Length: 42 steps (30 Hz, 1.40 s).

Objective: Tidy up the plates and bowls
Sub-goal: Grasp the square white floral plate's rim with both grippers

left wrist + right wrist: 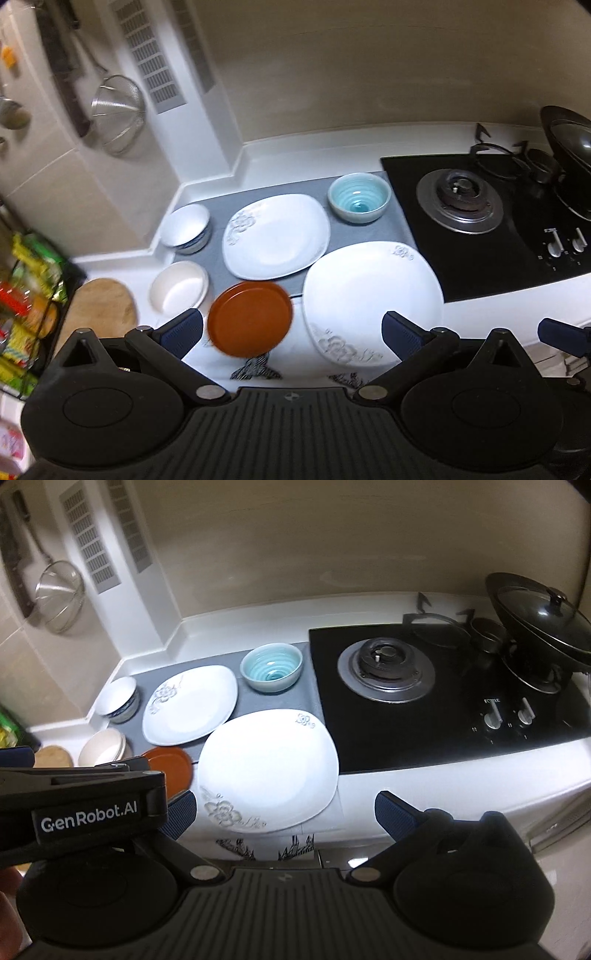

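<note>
On the counter, a brown round plate point(251, 319) lies beside a large white square plate point(373, 299) with a grey flower print. A second white square plate point(277, 236) sits behind them on a grey mat point(395, 225). Around it stand a teal bowl point(360, 197), a white bowl with blue pattern point(188, 229) and a cream bowl point(179, 286). My left gripper point(293, 332) hovers open above the brown plate and the near plate's edge, holding nothing. My right gripper point(288, 812) is open above the near white plate point(269, 768), also holding nothing.
A black gas hob point(424, 701) takes up the right side, with a lidded wok point(539, 624) at its back. A wooden board point(99, 306) and a rack of packets point(26, 295) are at the left. A strainer point(118, 110) hangs on the wall. The left gripper's body point(92, 805) blocks the right view's lower left.
</note>
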Motion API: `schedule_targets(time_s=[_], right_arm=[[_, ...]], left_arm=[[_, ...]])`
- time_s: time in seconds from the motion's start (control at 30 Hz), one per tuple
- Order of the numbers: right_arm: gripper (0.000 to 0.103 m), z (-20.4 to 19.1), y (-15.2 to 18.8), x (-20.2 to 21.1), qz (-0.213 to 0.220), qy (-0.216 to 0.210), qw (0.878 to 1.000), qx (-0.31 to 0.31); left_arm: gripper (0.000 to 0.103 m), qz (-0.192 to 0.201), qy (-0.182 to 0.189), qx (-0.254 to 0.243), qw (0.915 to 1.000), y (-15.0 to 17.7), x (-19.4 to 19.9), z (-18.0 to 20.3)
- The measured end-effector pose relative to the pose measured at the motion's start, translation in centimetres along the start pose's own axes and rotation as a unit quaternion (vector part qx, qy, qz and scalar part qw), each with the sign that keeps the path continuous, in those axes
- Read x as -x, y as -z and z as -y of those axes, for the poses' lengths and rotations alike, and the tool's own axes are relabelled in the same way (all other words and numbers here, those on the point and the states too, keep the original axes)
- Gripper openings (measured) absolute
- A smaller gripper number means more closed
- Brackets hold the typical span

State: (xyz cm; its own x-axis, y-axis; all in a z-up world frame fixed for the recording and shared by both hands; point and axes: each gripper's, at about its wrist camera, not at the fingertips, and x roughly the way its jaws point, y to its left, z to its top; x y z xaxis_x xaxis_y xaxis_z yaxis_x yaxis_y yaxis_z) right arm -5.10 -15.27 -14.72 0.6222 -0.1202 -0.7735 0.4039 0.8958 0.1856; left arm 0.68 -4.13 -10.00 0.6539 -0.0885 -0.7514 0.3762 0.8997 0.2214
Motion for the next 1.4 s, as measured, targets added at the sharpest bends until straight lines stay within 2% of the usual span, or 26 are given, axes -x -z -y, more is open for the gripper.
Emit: schedule_targets(time_s=[0.1,0.2,0.27,0.33,0.43,0.47,0.53,0.57,0.67,0.73,0.8,0.87,0.9,1.0,1.03,1.13,1.17,1.23,1.33,1.4], right_arm=[[0.103,-0.1,-0.3,-1.6,0.001,-0.010,1.000,-0.009],[0.103,-0.9,-0.7,-3.1,0.016,-0.053,0.998,-0.011],[0.103,-1.7,-0.9,-4.0,0.038,-0.076,0.996,-0.002],[0.103,-2.3,-1.3,-5.0,0.047,-0.090,0.995,0.005],[0.103,-2.8,-2.4,-7.1,0.027,-0.095,0.995,0.017],[0.103,-2.6,-2.7,-7.8,0.024,-0.094,0.995,0.024],[0.103,-2.0,-3.3,-8.7,0.039,-0.094,0.994,0.039],[0.103,-1.3,-3.5,-9.1,0.055,-0.092,0.993,0.040],[0.103,1.4,-4.6,-10.7,0.060,-0.079,0.995,0.002],[0.103,2.9,-4.9,-12.0,0.055,-0.077,0.995,-0.009],[0.102,4.1,-4.9,-13.4,0.046,-0.070,0.996,-0.017],[0.088,5.0,-4.8,-14.9,0.027,-0.061,0.997,-0.028],[0.080,5.4,-4.6,-15.5,0.017,-0.066,0.997,-0.033],[0.074,6.8,-3.6,-17.1,-0.020,-0.073,0.996,-0.047],[0.073,7.1,-3.2,-17.5,-0.031,-0.073,0.996,-0.040],[0.068,6.9,-2.0,-18.3,-0.054,-0.054,0.997,0.032],[0.067,6.9,-1.8,-18.6,-0.062,-0.053,0.995,0.052],[0.064,7.1,-1.4,-19.2,-0.077,-0.061,0.993,0.059],[0.060,7.1,-1.1,-20.6,-0.087,-0.062,0.992,0.063],[0.057,7.5,-0.9,-21.2,-0.083,-0.063,0.994,0.034]], left_arm=[[0.103,0.007,0.012,0.002,0.9999,-0.4,-1.7,-0.8],[0.103,0.021,0.013,-0.009,0.9996,-1.0,-3.6,-2.1],[0.103,0.028,0.036,-0.013,0.9989,-1.6,-5.1,-3.4],[0.103,0.012,0.072,-0.011,0.9972,-2.3,-6.9,-4.9],[0.103,-0.014,0.132,-0.001,0.9911,-2.8,-10.4,-7.2],[0.102,-0.026,0.140,0.008,0.9897,-2.9,-11.8,-8.1],[0.095,-0.048,0.157,0.026,0.9861,-2.8,-14.7,-9.9],[0.089,-0.061,0.166,0.031,0.9838,-2.7,-16.2,-10.6],[0.069,-0.109,0.197,0.049,0.9731,-2.1,-20.4,-11.9],[0.066,-0.131,0.243,0.059,0.9593,-1.8,-22.4,-12.0],[0.064,-0.136,0.293,0.060,0.9444,-1.7,-23.8,-11.6],[0.064,-0.139,0.333,0.065,0.9303,-1.5,-25.1,-10.8],[0.059,-0.141,0.344,0.066,0.9261,-1.5,-25.8,-10.4],[0.042,-0.146,0.342,0.059,0.9263,-1.5,-28.1,-9.0],[0.039,-0.147,0.338,0.057,0.9278,-1.5,-28.7,-8.6],[0.027,-0.159,0.325,0.046,0.9309,-1.2,-30.2,-7.7],[0.021,-0.167,0.327,0.052,0.9287,-1.1,-30.7,-7.6],[0.021,-0.183,0.334,0.066,0.9225,-1.0,-31.5,-7.4],[0.020,-0.174,0.317,0.077,0.9291,-1.2,-31.4,-7.6],[0.020,-0.172,0.307,0.079,0.9328,-1.5,-30.9,-7.8]])
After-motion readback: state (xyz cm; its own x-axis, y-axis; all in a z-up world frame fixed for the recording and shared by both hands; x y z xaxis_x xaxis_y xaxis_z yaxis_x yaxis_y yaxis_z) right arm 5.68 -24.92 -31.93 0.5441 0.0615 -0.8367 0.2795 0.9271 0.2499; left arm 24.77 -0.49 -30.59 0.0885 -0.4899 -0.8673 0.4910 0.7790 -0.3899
